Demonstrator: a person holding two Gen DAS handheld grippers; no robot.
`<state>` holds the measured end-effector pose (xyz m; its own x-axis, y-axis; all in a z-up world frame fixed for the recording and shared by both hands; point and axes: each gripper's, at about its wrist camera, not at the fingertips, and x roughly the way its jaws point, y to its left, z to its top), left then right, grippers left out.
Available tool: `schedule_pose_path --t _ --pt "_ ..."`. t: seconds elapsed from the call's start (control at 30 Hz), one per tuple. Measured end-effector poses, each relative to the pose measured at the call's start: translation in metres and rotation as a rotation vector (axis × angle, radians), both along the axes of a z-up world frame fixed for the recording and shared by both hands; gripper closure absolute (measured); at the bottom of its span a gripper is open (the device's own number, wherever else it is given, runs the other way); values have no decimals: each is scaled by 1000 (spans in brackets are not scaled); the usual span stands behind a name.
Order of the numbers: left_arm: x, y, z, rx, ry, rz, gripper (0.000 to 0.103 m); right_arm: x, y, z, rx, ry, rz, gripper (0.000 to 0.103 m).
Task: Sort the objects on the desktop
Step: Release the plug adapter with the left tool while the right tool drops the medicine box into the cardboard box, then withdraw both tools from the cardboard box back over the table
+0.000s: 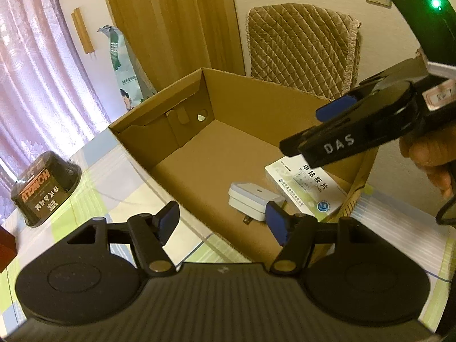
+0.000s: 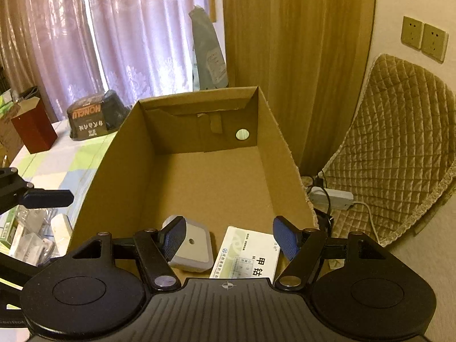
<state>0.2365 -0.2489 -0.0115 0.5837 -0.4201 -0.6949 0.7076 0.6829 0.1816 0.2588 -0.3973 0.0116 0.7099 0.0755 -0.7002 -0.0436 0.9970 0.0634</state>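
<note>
My right gripper (image 2: 228,235) hangs over the near end of the cardboard box (image 2: 134,154), jaws spread wide, nothing between the blue pads (image 2: 285,238), touching nothing. Directly below it, on the box floor, lie the white charger plug (image 2: 196,246) and the white medicine box (image 2: 250,259), side by side, just apart. My left gripper (image 1: 222,225) sits at the box's near wall, jaws equally wide and empty; the charger's prongs point toward it. From the left wrist view, my right gripper's fingers (image 1: 327,145) hover above the medicine box, clear of it. Outside the box, on the checked tablecloth (image 2: 65,159): a black HONGLU tub (image 2: 91,119), a dark red carton (image 2: 34,128). A quilted chair (image 2: 399,131) stands beyond.
</note>
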Motion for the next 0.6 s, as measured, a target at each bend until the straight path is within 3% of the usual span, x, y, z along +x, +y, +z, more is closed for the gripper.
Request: schedule_pose_path --t 0.6 --pt "-52 52 32 -42 13 112 36 -59 34 40 -2 -37 48 32"
